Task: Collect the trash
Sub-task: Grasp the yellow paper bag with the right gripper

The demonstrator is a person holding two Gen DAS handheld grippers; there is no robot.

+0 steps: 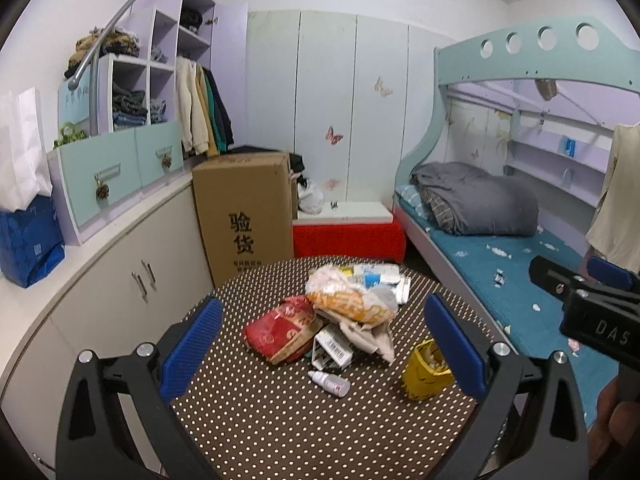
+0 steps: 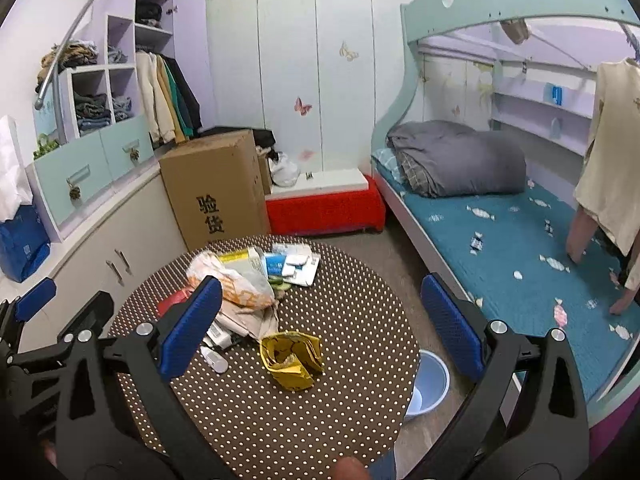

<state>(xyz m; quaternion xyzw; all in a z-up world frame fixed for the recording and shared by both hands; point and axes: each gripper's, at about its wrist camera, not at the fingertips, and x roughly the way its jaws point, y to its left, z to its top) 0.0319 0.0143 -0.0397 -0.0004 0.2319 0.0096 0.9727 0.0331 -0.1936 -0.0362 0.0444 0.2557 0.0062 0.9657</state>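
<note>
A pile of trash lies on a round brown polka-dot table (image 1: 280, 432) (image 2: 352, 312): a red packet (image 1: 276, 332), an orange-and-white plastic bag (image 1: 348, 296) (image 2: 232, 280), crumpled paper, a small white box (image 1: 332, 348), a small white bottle (image 1: 330, 383) (image 2: 214, 359), a yellow wrapper (image 1: 424, 372) (image 2: 292, 360), and blue-white packets (image 1: 376, 276) (image 2: 288, 264) at the far side. My left gripper (image 1: 324, 340) is open and empty above the pile. My right gripper (image 2: 322, 320) is open and empty above the yellow wrapper. A pale blue bin (image 2: 430, 380) stands on the floor right of the table.
A tall cardboard box (image 1: 244, 208) (image 2: 216, 188) and a red bench (image 1: 348, 236) (image 2: 324, 208) stand behind the table. White cabinets (image 1: 120, 272) run along the left. A bunk bed (image 1: 500, 256) (image 2: 520, 240) with a grey duvet is to the right.
</note>
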